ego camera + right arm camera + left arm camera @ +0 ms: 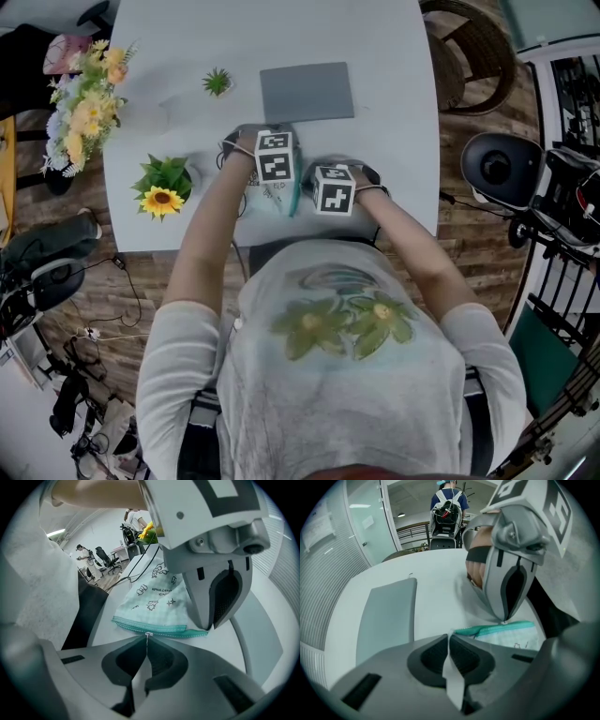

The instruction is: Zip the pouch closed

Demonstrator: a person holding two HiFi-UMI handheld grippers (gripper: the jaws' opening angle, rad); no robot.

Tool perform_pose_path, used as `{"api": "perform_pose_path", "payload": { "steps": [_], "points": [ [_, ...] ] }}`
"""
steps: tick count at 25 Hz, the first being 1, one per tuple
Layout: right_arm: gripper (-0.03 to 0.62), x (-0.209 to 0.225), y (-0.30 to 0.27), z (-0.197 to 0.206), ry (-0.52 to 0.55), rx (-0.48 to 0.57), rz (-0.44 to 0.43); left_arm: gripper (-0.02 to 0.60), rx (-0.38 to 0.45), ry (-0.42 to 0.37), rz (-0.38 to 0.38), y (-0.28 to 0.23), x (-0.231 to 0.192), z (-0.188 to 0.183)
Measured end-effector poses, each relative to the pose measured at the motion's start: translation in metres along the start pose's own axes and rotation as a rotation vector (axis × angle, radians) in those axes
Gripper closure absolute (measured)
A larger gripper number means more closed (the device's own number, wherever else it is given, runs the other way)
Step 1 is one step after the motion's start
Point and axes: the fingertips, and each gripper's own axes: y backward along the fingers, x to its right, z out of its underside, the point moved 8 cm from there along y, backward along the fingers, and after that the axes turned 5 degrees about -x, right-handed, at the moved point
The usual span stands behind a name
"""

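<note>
A pale checked pouch (157,597) with small prints and a teal zipper edge (164,629) lies on the white table (394,112) right in front of the person. My right gripper (147,639) is shut on the thin metal zipper pull (148,634) at the middle of that edge. My left gripper (449,638) is shut on a pale strip (453,677) at the pouch's end, with the pouch (508,637) stretching away to the right. In the head view both marker cubes (275,155) (333,188) sit close together over the pouch and hide the jaws.
A grey flat pad (307,91) lies beyond the pouch. At the table's left stand a small green plant (217,82), a sunflower pot (164,186) and a bouquet (84,103). A chair (473,56) stands at the far right. The table's near edge touches the person's body.
</note>
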Motion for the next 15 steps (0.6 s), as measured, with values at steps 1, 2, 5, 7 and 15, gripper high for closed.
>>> {"api": "perform_pose_path", "payload": {
  "steps": [1,2,5,7,15],
  "points": [
    [0.574,0.0,0.0,0.0,0.0,-0.002,0.003,0.561,0.0,0.0,-0.002,0.0,0.0,0.0],
    [0.573,0.0,0.0,0.0,-0.001,-0.004,0.004,0.561,0.0,0.001,-0.003,0.0,0.0,-0.001],
    [0.574,-0.001,0.001,0.0,-0.002,-0.007,-0.006,0.561,-0.004,0.007,-0.007,-0.001,0.0,-0.002],
    [0.574,-0.002,0.001,0.0,-0.002,-0.005,-0.007,0.561,-0.011,0.008,-0.009,0.0,0.0,-0.003],
    [0.574,-0.01,0.0,0.001,-0.026,-0.006,0.012,0.561,-0.025,0.028,-0.023,0.001,0.001,-0.006]
  ]
}}
